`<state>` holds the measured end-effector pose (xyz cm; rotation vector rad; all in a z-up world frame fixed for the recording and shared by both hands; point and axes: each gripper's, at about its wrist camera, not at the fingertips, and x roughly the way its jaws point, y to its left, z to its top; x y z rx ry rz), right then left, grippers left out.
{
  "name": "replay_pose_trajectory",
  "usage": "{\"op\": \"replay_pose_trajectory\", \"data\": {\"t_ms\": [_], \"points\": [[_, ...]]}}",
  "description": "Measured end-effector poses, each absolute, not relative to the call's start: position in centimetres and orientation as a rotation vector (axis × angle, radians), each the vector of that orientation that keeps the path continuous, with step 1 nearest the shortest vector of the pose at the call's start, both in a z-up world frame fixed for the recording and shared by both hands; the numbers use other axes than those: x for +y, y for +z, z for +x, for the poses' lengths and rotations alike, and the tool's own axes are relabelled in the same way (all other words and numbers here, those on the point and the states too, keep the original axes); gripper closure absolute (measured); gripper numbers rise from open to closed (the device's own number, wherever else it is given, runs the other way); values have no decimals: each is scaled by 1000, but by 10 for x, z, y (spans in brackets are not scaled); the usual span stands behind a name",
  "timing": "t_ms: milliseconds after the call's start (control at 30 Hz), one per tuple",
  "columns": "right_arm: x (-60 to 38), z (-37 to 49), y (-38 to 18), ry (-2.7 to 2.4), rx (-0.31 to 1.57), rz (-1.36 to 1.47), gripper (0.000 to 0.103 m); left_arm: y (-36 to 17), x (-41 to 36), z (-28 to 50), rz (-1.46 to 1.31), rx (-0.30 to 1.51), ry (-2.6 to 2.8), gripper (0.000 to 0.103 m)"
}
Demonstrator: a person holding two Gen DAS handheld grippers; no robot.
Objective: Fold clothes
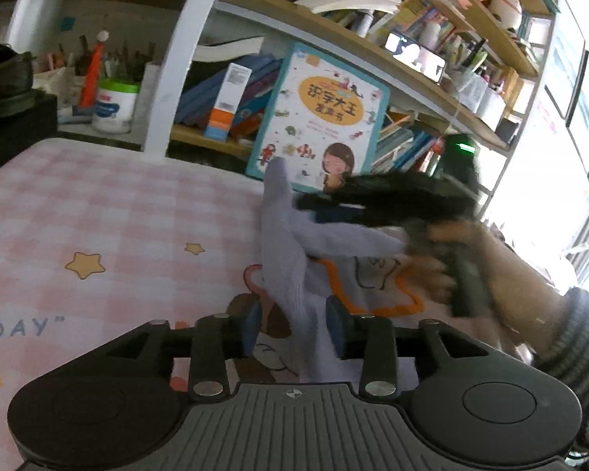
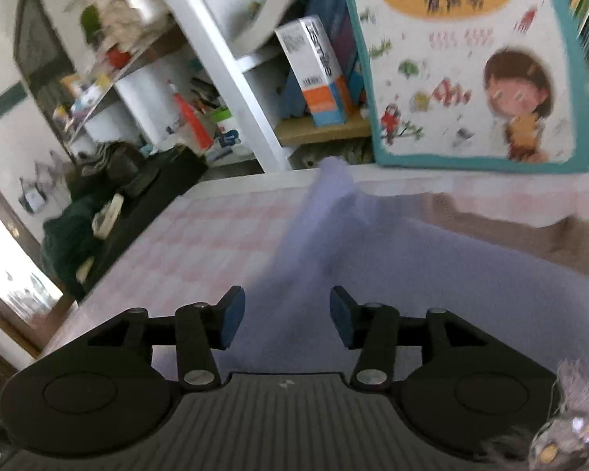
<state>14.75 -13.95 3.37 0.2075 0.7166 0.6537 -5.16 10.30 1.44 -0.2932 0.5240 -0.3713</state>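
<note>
Cloth runs through both views, so the question is how the lavender garment (image 1: 290, 243) lies against each hand-held gripper.

From the left wrist, the left hand-held gripper (image 1: 293, 324) has its blue pads standing apart, with a strip of the garment passing up between them; the pads do not appear to press on it. From there the fabric rises away toward the far side and peaks in front of the picture book (image 1: 318, 117), while a second strip branches right to the right hand-held gripper (image 1: 314, 202), which reaches in from the right, blurred. So the garment's long axis runs near-to-far along the left gripper's line, over the pink checked bed sheet (image 1: 98, 212).

From the right wrist, the right hand-held gripper (image 2: 286, 316) is likewise parted, fabric lying between and beyond its pads, none clamped as far as the blur allows. The garment spreads rightward and peaks at the far middle. Both grippers sit equally close to it; I judge a re-grip calls for closing straight ahead.
</note>
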Motion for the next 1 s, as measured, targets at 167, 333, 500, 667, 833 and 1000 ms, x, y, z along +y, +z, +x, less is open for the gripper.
{"op": "replay_pose_trajectory", "data": {"t_ms": [167, 333, 500, 667, 833, 1000], "points": [[-179, 93, 42, 546, 668, 63, 52, 28, 113, -53, -272, 480, -307, 64], [-213, 58, 36, 441, 642, 28, 51, 54, 119, -50, -263, 398, -297, 52], [-228, 34, 34, 406, 609, 67, 51, 72, 85, -39, -186, 351, -363, 50], [-231, 11, 28, 340, 615, 34, 48, 79, 36, -25, -66, 337, -406, 51], [-227, -11, 20, 318, 629, -104, 47, 74, -25, 8, 95, 407, -542, 51], [-226, -26, 11, 316, 634, -160, 47, 48, -86, 45, 254, 499, -608, 52]]}}
